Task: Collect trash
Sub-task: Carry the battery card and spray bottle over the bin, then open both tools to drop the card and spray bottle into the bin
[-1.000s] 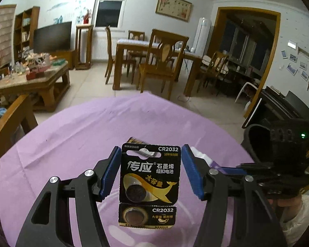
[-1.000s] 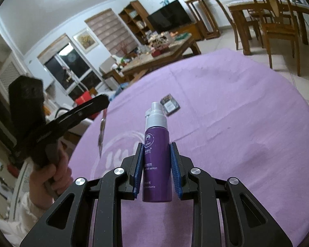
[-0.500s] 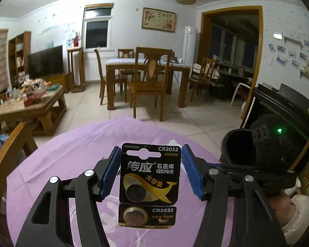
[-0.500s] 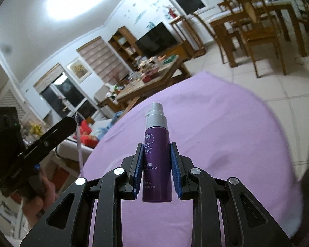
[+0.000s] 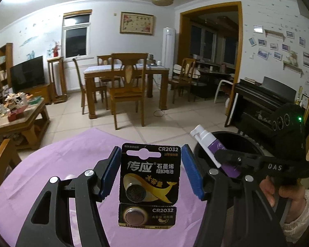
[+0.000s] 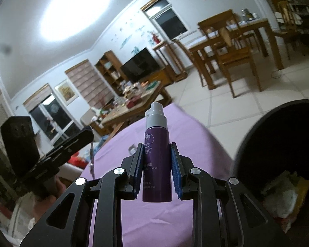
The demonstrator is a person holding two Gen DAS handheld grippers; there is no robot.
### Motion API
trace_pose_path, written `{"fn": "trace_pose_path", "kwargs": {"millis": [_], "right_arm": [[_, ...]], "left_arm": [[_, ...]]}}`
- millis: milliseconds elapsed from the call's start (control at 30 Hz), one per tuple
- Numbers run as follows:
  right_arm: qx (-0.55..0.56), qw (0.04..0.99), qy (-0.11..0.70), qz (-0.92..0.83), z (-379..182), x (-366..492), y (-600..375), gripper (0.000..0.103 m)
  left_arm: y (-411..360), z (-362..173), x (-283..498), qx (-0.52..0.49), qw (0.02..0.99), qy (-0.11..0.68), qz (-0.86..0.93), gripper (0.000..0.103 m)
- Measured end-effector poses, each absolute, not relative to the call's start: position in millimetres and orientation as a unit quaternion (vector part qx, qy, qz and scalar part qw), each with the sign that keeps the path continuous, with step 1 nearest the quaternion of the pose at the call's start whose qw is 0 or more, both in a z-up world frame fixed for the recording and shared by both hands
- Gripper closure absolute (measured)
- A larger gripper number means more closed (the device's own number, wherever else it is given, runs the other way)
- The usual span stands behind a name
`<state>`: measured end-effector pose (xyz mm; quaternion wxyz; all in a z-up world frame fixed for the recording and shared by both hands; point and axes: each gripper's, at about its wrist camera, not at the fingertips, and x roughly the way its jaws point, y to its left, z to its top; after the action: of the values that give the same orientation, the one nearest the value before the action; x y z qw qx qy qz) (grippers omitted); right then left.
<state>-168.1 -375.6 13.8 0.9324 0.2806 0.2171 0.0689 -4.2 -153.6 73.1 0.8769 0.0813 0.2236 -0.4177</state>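
A black card of CR2032 button batteries point(image 5: 149, 183) hangs upright between the blue pads of my left gripper point(image 5: 150, 160), which is shut on its side edges above the purple tablecloth point(image 5: 57, 160). My right gripper point(image 6: 157, 160) is shut on a purple spray bottle point(image 6: 157, 144) with a grey cap. In the left wrist view that bottle point(image 5: 215, 144) sits tilted over the near rim of the black trash bin point(image 5: 249, 144). In the right wrist view the bin point(image 6: 278, 131) opens just to the right, with crumpled white and yellow trash point(image 6: 286, 197) inside.
A small packet point(image 6: 131, 149) lies on the cloth beyond the bottle. A wooden chair back point(image 5: 2, 164) stands at the table's left edge. Tiled floor, a dining table with chairs point(image 5: 125, 82), a coffee table point(image 5: 16, 117) and a black piano point(image 5: 263, 100) lie beyond.
Both grippers have swung right and risen, leaving the middle of the table for its right edge. The bin has come into the right wrist view. Both grips are unchanged.
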Motion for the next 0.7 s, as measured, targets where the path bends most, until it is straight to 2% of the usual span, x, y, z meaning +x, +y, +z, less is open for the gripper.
{"fn": "trace_pose_path", "kwargs": {"millis": [433,700], "right_arm": [[0.322,0.923,0.212,-0.021,-18.1,-233.1,-460.0,0.077],[0.341,0.91,0.221,-0.087,-45.2,-256.1,-502.4,0.077]], "left_arm": [[-223.7,56.6,-17.5,0.068,0.83,0.235,-0.502,0.044],[-285.1,13.1,-15.2,0.028,0.766,0.302,-0.567,0.044]]}}
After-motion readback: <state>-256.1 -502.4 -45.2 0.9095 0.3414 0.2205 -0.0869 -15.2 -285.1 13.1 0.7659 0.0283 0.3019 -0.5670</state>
